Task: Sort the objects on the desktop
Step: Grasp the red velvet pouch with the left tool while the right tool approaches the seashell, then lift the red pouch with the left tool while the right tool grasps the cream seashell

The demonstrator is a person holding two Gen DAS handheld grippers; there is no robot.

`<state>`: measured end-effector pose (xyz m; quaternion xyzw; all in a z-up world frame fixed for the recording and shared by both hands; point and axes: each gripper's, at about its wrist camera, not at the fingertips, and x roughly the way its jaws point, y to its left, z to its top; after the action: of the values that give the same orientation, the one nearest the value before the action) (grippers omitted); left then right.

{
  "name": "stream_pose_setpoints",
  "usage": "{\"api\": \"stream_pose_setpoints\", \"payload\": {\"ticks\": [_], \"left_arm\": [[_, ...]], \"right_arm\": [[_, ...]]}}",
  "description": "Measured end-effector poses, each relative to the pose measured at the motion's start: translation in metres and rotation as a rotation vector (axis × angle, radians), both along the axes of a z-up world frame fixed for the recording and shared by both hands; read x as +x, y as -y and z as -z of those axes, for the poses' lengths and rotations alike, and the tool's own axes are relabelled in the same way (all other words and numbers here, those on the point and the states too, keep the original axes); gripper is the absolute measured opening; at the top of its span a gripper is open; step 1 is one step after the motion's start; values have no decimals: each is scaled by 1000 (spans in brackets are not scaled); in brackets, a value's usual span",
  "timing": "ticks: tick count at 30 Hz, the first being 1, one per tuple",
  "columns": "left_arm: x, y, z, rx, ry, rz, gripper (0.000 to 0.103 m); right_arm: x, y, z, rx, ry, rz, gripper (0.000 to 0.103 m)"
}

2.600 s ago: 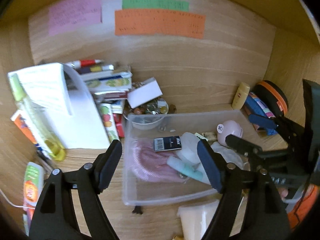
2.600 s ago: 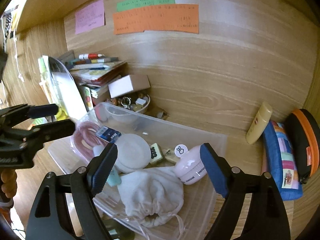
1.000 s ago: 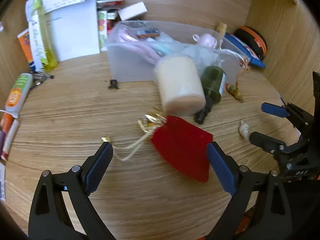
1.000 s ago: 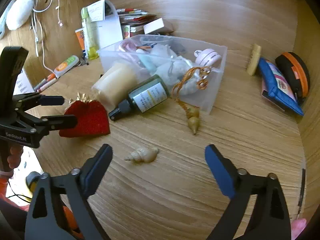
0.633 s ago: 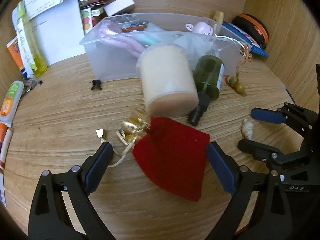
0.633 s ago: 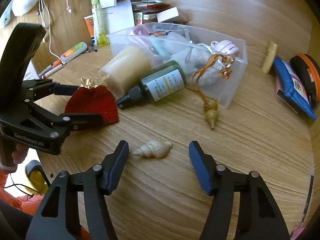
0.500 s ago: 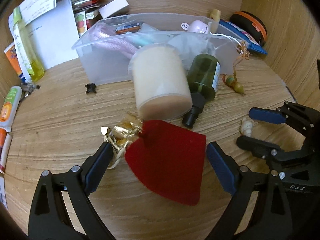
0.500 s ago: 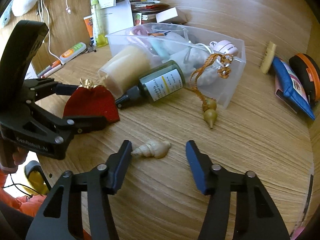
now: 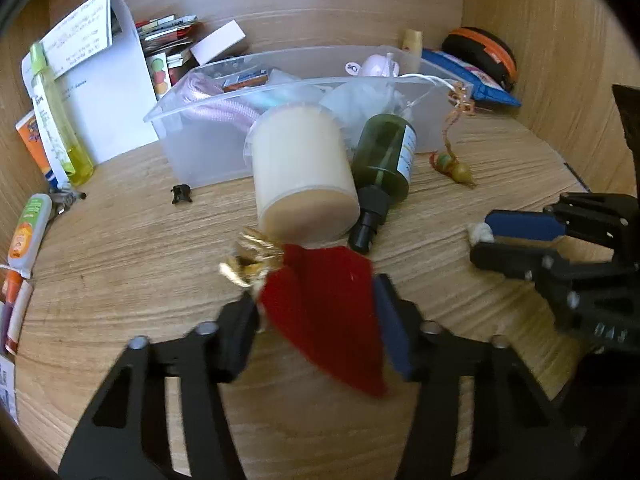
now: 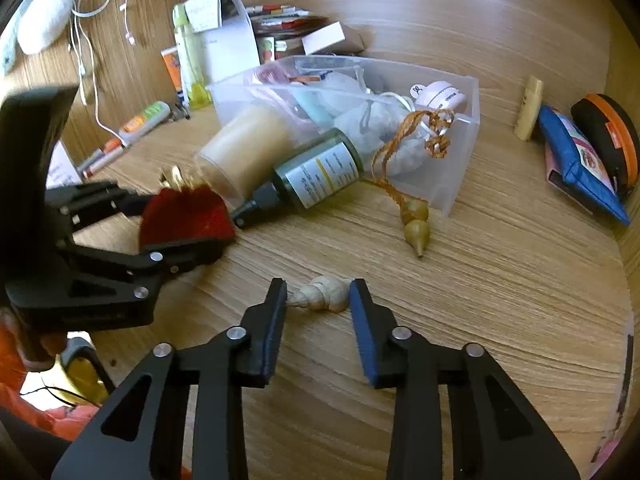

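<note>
A red pouch (image 9: 324,312) with a gold tie (image 9: 248,256) lies on the wooden desk. My left gripper (image 9: 316,320) is closed around its sides; the pouch also shows in the right wrist view (image 10: 184,216). A small spiral seashell (image 10: 324,299) lies between the fingers of my right gripper (image 10: 318,300), which touch or nearly touch it. Behind stands a clear plastic bin (image 9: 200,148) of small items, with a cream jar (image 9: 304,176) and a green spray bottle (image 9: 384,164) lying against it.
A gourd charm on an orange cord (image 10: 416,224) hangs out of the bin. A blue pouch (image 10: 576,164) and an orange-rimmed case (image 10: 608,136) lie at the right wall. Papers, a yellow bottle (image 9: 52,112), tubes and pens (image 9: 24,228) crowd the left. A small black clip (image 9: 181,194) lies near the bin.
Both grippers dropped from above the bin to the desk. My left gripper closed on the red pouch. My right gripper narrowed around the seashell.
</note>
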<state>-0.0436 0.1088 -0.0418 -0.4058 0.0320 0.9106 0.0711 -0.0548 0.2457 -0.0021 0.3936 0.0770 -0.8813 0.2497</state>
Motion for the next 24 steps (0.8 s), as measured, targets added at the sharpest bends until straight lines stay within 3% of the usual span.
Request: {"api": "stream_pose_setpoints", "payload": {"ticks": [2,10,13,17,24], "left_arm": [[2,5,0,8,-5,-14,36],[15,28,-5,91,-19,-78,20],[20,32,-9,113,-26,-90,19],[25,34,-12,125,-32,-102,17],[36,42,-18,169,-37,-119,17]], "right_arm": [[0,-1,-4,-11,-2,4,25],[2,-3,-10,-14,-10,20,21],[3,-7,-10,-18,4,31,23],[4,-12,-8,-19,18,38,35],[9,-9,0,16,25,18,36]]}}
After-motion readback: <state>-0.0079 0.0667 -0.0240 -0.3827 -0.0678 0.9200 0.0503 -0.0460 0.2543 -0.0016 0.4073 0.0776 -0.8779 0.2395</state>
